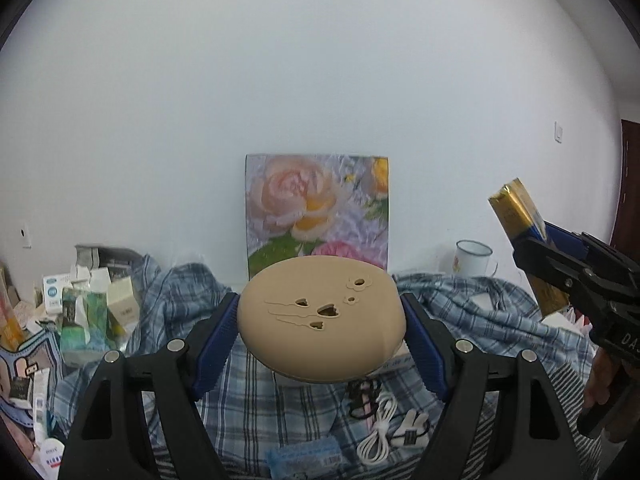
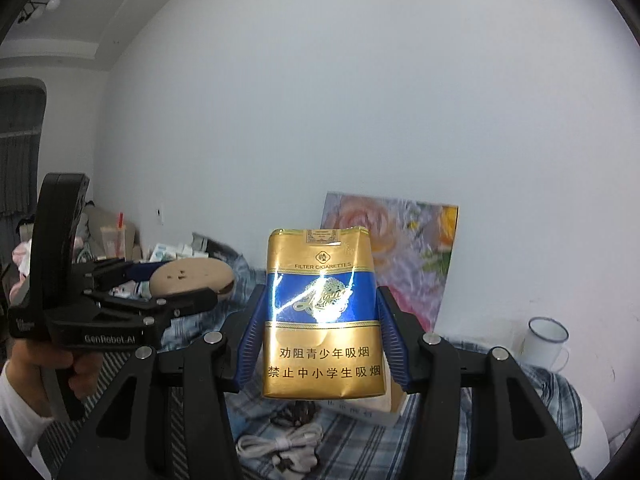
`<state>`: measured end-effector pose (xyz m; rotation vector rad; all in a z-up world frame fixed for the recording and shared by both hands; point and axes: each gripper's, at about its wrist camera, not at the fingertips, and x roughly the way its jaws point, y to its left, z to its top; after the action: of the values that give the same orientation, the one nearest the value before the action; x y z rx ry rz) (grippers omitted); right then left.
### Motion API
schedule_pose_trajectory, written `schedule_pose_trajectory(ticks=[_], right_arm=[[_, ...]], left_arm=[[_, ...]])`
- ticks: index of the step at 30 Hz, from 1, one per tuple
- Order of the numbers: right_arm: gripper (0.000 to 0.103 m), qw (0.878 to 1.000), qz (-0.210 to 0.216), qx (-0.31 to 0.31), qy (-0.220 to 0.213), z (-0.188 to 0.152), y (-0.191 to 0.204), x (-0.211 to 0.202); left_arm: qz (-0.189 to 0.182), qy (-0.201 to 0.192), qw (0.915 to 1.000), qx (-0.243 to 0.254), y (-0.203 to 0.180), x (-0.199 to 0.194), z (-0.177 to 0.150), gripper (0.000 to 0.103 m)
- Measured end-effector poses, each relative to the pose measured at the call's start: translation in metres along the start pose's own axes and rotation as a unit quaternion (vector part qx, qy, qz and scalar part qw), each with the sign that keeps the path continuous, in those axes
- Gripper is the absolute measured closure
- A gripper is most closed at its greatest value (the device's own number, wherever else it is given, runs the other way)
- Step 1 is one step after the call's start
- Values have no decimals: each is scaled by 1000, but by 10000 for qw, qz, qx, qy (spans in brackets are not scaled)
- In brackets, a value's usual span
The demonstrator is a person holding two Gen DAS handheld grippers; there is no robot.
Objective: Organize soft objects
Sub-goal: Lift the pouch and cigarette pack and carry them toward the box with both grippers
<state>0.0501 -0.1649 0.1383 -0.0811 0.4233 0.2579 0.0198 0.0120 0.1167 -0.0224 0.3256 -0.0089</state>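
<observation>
My left gripper is shut on a beige rounded soft pad with small heart-shaped holes, held in the air above a blue plaid cloth. The pad also shows in the right wrist view. My right gripper is shut on a gold and blue soft cigarette pack, held upright above the cloth. In the left wrist view the pack and the right gripper are at the far right, level with the pad.
A flower painting leans on the white wall behind. A white enamel mug stands at right. Small boxes pile at left. A white cable, a dark hair tie and a blue packet lie on the cloth below.
</observation>
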Motion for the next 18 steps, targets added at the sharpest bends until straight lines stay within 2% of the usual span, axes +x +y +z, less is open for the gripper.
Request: schedule_pose_trajectory(ticks=[4, 18], right_arm=[[51, 9997, 127, 117, -181, 19, -5, 0], [51, 9968, 105, 61, -789, 89, -13, 9]], left_arm=[[-22, -125, 9999, 34, -3, -3, 15, 23], [-110, -652, 9977, 153, -17, -9, 81, 23]])
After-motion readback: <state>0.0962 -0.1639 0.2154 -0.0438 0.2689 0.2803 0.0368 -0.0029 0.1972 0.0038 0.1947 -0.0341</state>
